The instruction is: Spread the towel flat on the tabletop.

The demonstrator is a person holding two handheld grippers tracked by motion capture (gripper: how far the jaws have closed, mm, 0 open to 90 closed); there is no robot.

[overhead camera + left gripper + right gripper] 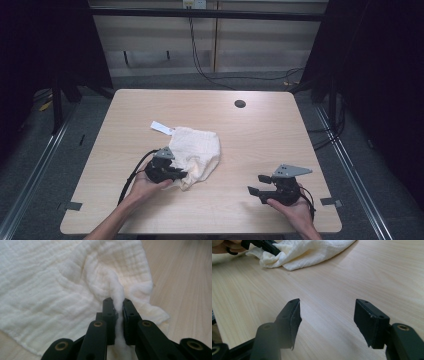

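- The cloth (196, 152), white and crumpled, lies on the table (260, 135), left of its middle.
- A white tag (161, 127) sticks out just beyond the cloth's far left corner.
- The left gripper (181, 175) sits at the cloth's near edge, held in the left hand (147, 186).
- In the left gripper view its jaws are pressed together on a raised fold of the cloth (75, 282); the fabric bunches up between the pads.
- The right gripper (256, 186) is well to the right of the cloth, near the table's near right corner, held in the right hand (295, 207).
- Its jaws are spread wide, with bare wood between them and nothing touched.
- A dark round hole (240, 104) lies in the table beyond the cloth, to the right.
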